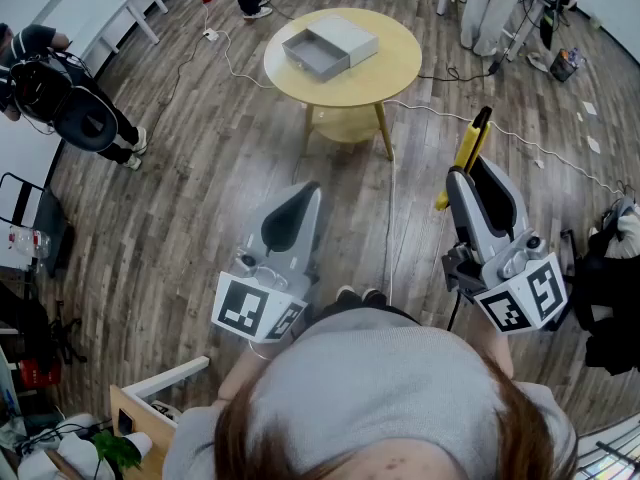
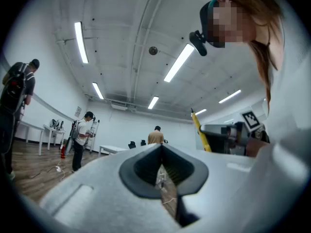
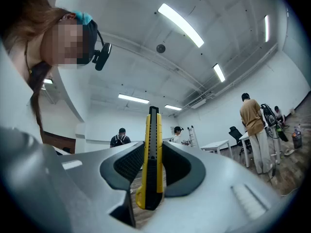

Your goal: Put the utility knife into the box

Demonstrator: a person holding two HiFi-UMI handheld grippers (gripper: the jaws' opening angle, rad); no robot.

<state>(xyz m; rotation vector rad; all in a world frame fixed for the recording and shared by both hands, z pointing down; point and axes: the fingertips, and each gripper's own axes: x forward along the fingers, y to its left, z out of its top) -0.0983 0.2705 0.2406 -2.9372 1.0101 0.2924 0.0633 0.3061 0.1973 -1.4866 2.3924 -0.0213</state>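
A yellow and black utility knife (image 1: 468,152) sticks up and forward out of my right gripper (image 1: 478,176), which is shut on it. In the right gripper view the knife (image 3: 152,159) stands upright between the dark pads (image 3: 125,165). My left gripper (image 1: 300,196) is held beside it at the same height, its jaws together with nothing in them; its tips (image 2: 162,150) meet in the left gripper view, where the knife (image 2: 199,131) also shows at the right. The grey box (image 1: 328,47), partly slid open like a drawer, lies on a round wooden table (image 1: 390,76) well ahead of both grippers.
White cables (image 1: 232,66) trail over the wooden floor around the table. A person with a backpack (image 1: 62,100) stands at the left, others stand at the far side, and a tripod (image 1: 520,30) is at the top right. A black bag (image 1: 608,298) lies at my right.
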